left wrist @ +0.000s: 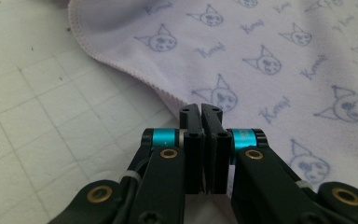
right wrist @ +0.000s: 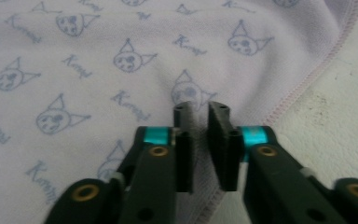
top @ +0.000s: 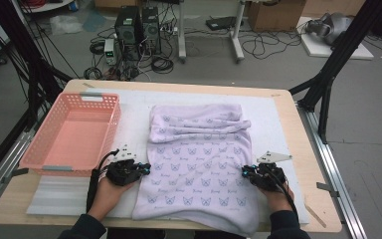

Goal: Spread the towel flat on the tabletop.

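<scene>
Lilac towel (top: 199, 164) with a blue cat-face print lies spread on the white mat (top: 273, 114) at the middle of the tabletop (top: 303, 149). Its far end is bunched into a rolled fold; its near edge hangs slightly over the tabletop's front.

My left gripper (top: 144, 168) sits at the towel's left hem, about halfway along its length. In the left gripper view, the fingers (left wrist: 191, 135) are clenched, pads nearly flush together, with the stitched hem running right up to their tips. I cannot tell for certain whether cloth is pinched between them; the hem appears to pass under the tips.

My right gripper (top: 245, 172) is at the towel's right hem, roughly level with the left one. In the right gripper view, the fingers (right wrist: 184, 140) are close together with a narrow slit left between the pads, and the towel's edge puckers up just ahead of them. Cloth seems gathered at the tips; grasp not confirmed.

Pink plastic basket (top: 74, 134) stands on the left of the tabletop, just beside my left hand (top: 107, 191).
</scene>
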Available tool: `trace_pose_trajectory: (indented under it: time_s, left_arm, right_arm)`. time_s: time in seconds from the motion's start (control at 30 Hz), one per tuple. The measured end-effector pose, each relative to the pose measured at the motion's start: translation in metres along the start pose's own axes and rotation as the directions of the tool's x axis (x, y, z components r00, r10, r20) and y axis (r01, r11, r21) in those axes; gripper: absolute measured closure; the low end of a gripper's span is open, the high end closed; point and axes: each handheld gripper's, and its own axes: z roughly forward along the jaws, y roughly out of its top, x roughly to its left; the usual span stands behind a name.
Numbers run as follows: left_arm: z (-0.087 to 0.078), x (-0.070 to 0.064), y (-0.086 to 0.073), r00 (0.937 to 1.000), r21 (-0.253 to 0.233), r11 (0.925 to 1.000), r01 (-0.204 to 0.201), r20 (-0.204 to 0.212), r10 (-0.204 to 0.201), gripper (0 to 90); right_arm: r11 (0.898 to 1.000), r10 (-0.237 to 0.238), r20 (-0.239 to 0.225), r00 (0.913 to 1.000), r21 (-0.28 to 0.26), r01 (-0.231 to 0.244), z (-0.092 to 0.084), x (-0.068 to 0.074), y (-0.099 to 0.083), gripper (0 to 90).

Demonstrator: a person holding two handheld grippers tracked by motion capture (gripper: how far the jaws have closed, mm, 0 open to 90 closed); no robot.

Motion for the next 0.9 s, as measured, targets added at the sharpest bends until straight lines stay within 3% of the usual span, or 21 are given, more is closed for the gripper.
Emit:
trace_pose_trajectory:
  time_s: [0.07,0.23,0.4,0.47,0.63,0.7,0.77,0.83,0.9]
  left_arm:
    - [0.001,0.000,0.002,0.9996,-0.002,1.0000,-0.006,-0.027,0.006,87.8]
    - [0.005,0.013,0.014,0.9922,-0.048,0.9982,0.037,-0.118,-0.042,88.3]
    - [0.016,0.024,0.016,0.9828,-0.057,0.9965,0.062,-0.171,-0.071,88.4]
    - [0.020,0.026,0.020,0.9776,-0.063,0.9961,0.061,-0.197,-0.073,88.4]
    - [0.028,0.036,0.038,0.9607,-0.106,0.9915,0.076,-0.258,-0.102,88.4]
    - [0.032,0.038,0.043,0.9598,-0.112,0.9910,0.074,-0.262,-0.102,88.3]
    - [0.031,0.037,0.045,0.9621,-0.124,0.9894,0.074,-0.252,-0.104,86.1]
    - [0.026,0.032,0.044,0.9660,-0.116,0.9878,0.103,-0.225,-0.128,65.3]
    - [0.016,0.024,0.038,0.9721,-0.110,0.9907,0.081,-0.211,-0.103,54.4]
  right_arm:
    - [1.000,-0.023,0.005,0.9997,-0.002,0.023,0.002,0.000,0.002,85.2]
    - [0.998,-0.054,0.062,0.9966,-0.014,0.055,0.010,-0.005,0.010,85.9]
    - [0.998,-0.048,0.115,0.9922,-0.041,0.053,0.023,-0.014,0.022,85.9]
    - [0.997,-0.048,0.136,0.9895,-0.048,0.055,0.028,-0.016,0.028,86.0]
    - [0.996,-0.066,0.220,0.9733,-0.037,0.076,0.038,-0.025,0.042,86.1]
    - [0.996,-0.059,0.254,0.9655,-0.055,0.075,0.041,-0.026,0.046,85.9]
    - [0.997,-0.029,0.249,0.9681,-0.058,0.044,0.042,-0.026,0.047,81.2]
    - [0.997,-0.022,0.252,0.9674,-0.062,0.038,0.040,-0.024,0.045,65.2]
    - [0.995,0.007,0.235,0.9720,-0.099,0.017,0.032,-0.021,0.039,56.1]
